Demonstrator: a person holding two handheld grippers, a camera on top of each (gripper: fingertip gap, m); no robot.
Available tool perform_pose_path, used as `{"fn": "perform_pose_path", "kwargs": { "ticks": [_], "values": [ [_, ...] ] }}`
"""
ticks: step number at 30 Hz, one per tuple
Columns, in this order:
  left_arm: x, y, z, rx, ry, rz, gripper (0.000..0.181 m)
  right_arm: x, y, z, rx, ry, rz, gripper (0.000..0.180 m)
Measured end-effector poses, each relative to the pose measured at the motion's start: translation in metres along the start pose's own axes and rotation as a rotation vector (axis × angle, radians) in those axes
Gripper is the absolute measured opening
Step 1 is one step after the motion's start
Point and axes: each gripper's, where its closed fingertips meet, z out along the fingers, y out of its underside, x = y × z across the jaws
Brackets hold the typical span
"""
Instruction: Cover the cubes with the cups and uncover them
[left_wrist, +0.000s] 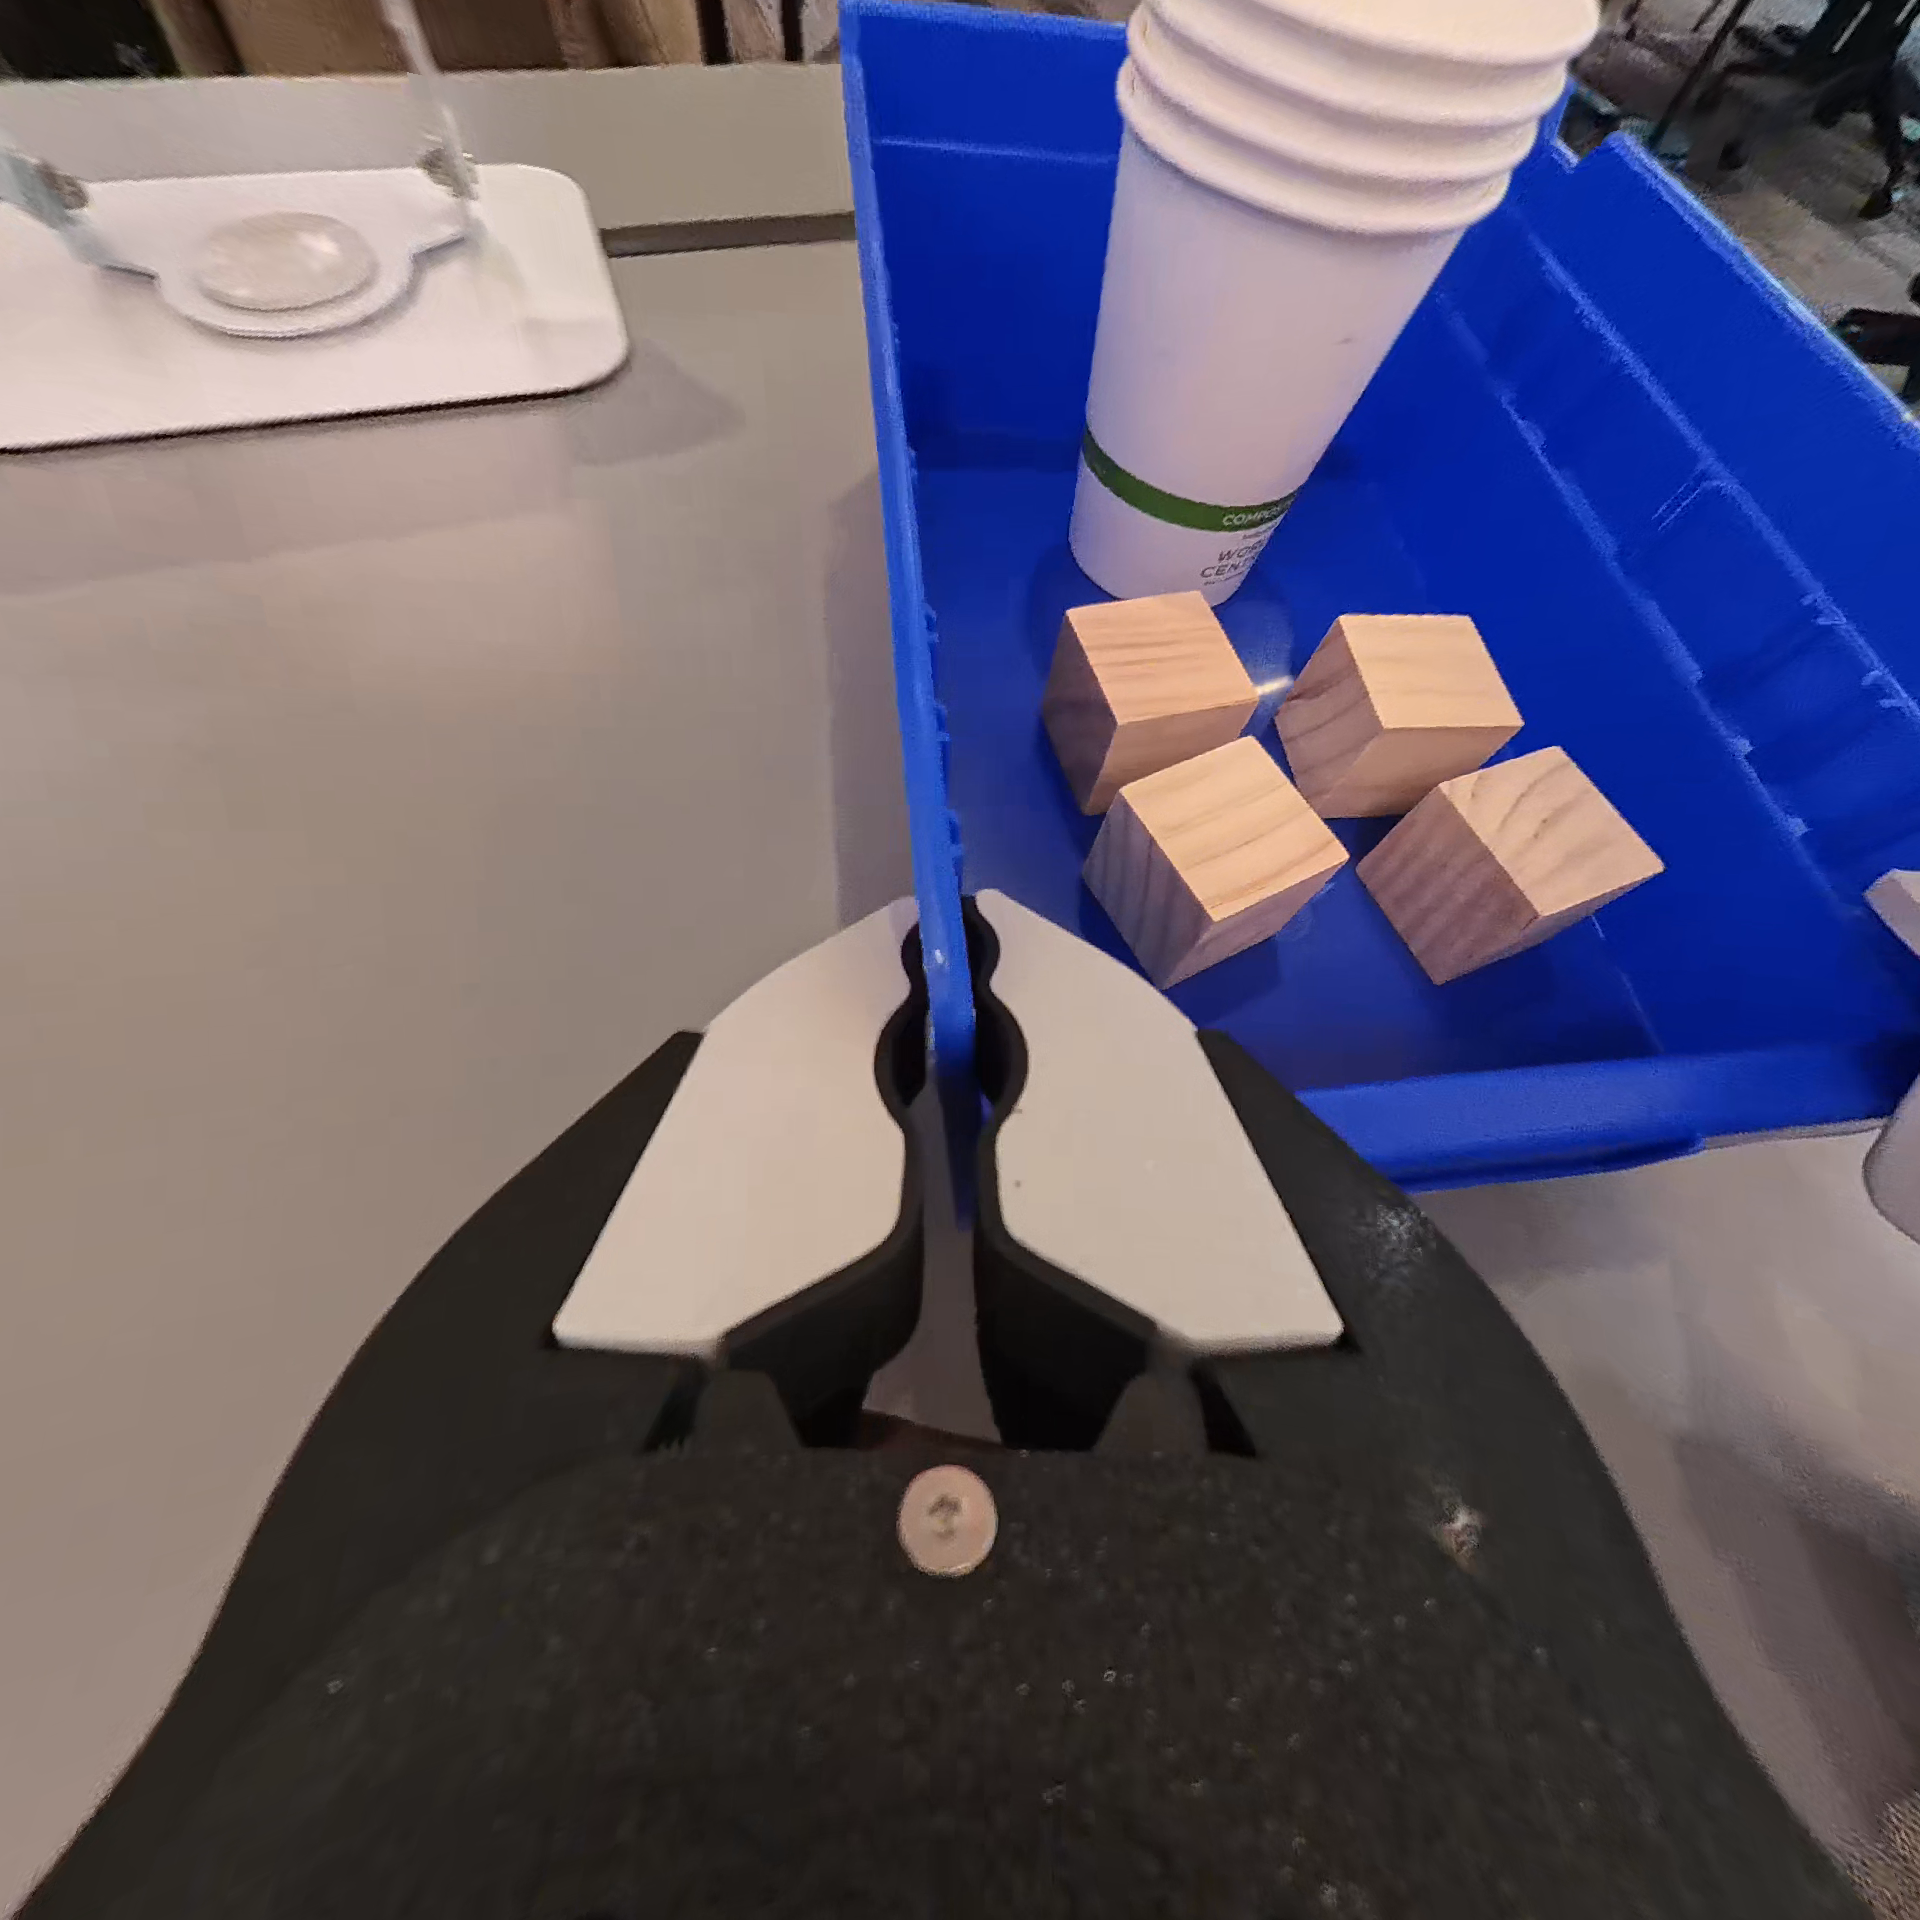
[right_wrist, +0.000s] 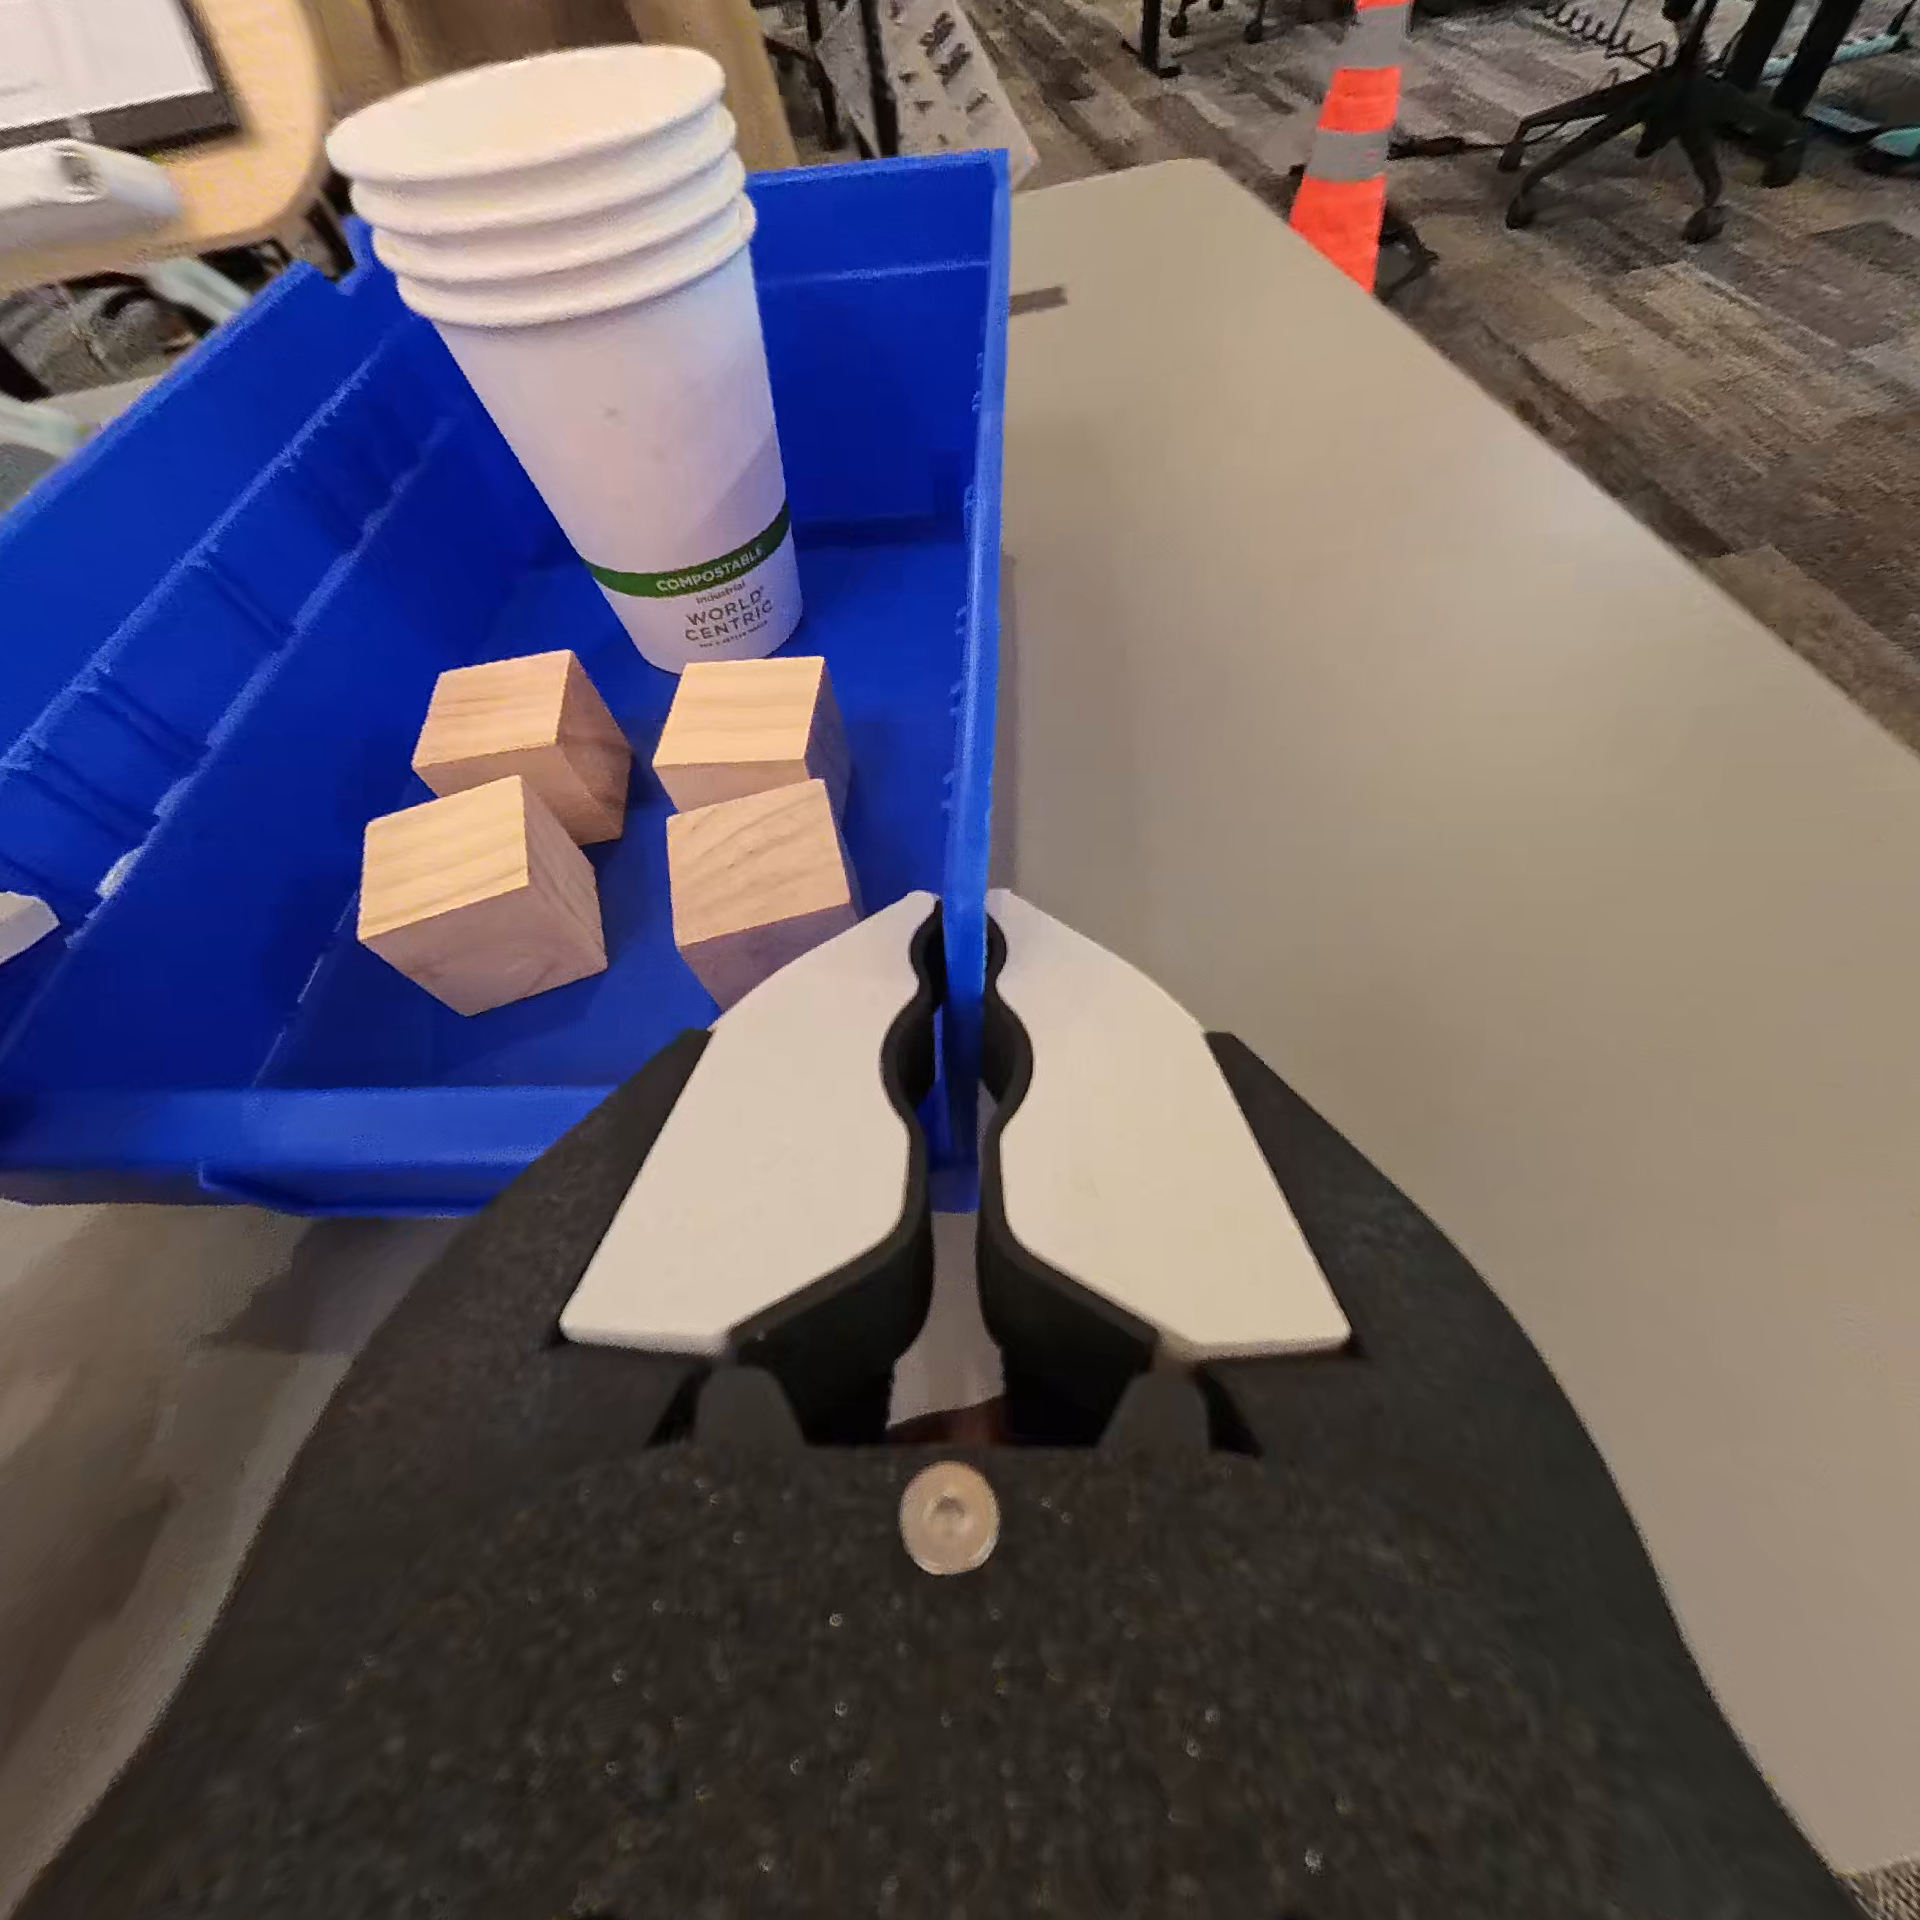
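A blue plastic bin sits on a grey table. Inside it stands an upright stack of white paper cups with a green band near the base. Several wooden cubes lie on the bin floor in front of the cups. My left gripper is shut on the bin's left side wall near its front corner. My right gripper is shut on the bin's right side wall near its front corner. A white fingertip of the other gripper shows at the edge of each view.
A white flat stand with a clear round disc lies on the table to the bin's left. In the right wrist view the table runs on to the right, then carpet, an orange cone and office chairs.
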Motion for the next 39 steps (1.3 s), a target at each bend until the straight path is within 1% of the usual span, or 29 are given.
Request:
{"fn": "perform_pose_path", "kwargs": {
  "ticks": [5, 10, 13, 17, 22, 23, 24, 25, 26, 27, 28, 30, 31, 32, 33, 34, 36, 38, 39],
  "values": [
    [-0.064, 0.008, -0.052, 0.061, -0.090, -0.010, 0.003, -0.075, 0.007, -0.019, 0.022, -0.103, -0.099, 0.003],
    [-0.144, 0.023, -0.099, 0.081, -0.184, -0.044, 0.003, -0.163, 0.023, -0.029, 0.007, -0.205, -0.125, 0.003],
    [-0.185, 0.032, -0.117, 0.085, -0.219, -0.030, 0.003, -0.207, 0.033, -0.030, -0.014, -0.254, -0.138, 0.003],
    [-0.221, 0.044, -0.129, 0.065, -0.239, -0.037, 0.003, -0.242, 0.045, -0.028, -0.034, -0.284, -0.147, 0.003],
    [-0.241, 0.058, -0.125, 0.056, -0.244, -0.088, 0.004, -0.259, 0.052, -0.025, -0.026, -0.279, -0.171, 0.004],
    [-0.242, 0.058, -0.125, 0.068, -0.233, -0.088, 0.004, -0.261, 0.052, -0.024, -0.022, -0.286, -0.177, 0.007],
    [-0.241, 0.059, -0.125, 0.069, -0.226, -0.082, 0.007, -0.264, 0.052, -0.025, -0.022, -0.311, -0.170, 0.014],
    [-0.238, 0.061, -0.126, 0.066, -0.213, -0.074, 0.031, -0.267, 0.054, -0.027, -0.032, -0.344, -0.154, 0.025],
    [-0.235, 0.063, -0.129, 0.072, -0.198, -0.063, 0.060, -0.268, 0.056, -0.029, -0.040, -0.364, -0.148, 0.042],
    [-0.232, 0.063, -0.137, 0.086, -0.183, -0.049, 0.062, -0.264, 0.056, -0.032, -0.034, -0.365, -0.157, 0.050],
    [-0.228, 0.062, -0.149, 0.114, -0.158, -0.029, 0.056, -0.259, 0.057, -0.038, -0.020, -0.373, -0.172, 0.051],
    [-0.235, 0.059, -0.180, 0.171, -0.175, -0.033, 0.046, -0.245, 0.055, -0.058, 0.044, -0.395, -0.181, 0.054],
    [-0.240, 0.056, -0.194, 0.186, -0.172, -0.036, 0.045, -0.238, 0.055, -0.072, 0.084, -0.417, -0.175, 0.053],
    [-0.249, 0.055, -0.207, 0.187, -0.180, -0.034, 0.049, -0.234, 0.057, -0.085, 0.117, -0.454, -0.166, 0.051],
    [-0.265, 0.054, -0.219, 0.193, -0.215, -0.033, 0.052, -0.233, 0.060, -0.099, 0.140, -0.505, -0.159, 0.047],
    [-0.285, 0.053, -0.231, 0.209, -0.268, -0.027, 0.052, -0.233, 0.064, -0.111, 0.151, -0.549, -0.151, 0.045],
    [-0.344, 0.055, -0.248, 0.228, -0.446, -0.018, 0.053, -0.234, 0.073, -0.127, 0.146, -0.613, -0.129, 0.040],
    [-0.399, 0.062, -0.252, 0.196, -0.568, -0.030, 0.062, -0.246, 0.080, -0.137, 0.127, -0.694, -0.117, 0.038],
    [-0.422, 0.065, -0.251, 0.171, -0.612, -0.033, 0.063, -0.252, 0.082, -0.138, 0.119, -0.720, -0.123, 0.038]
  ]
}}
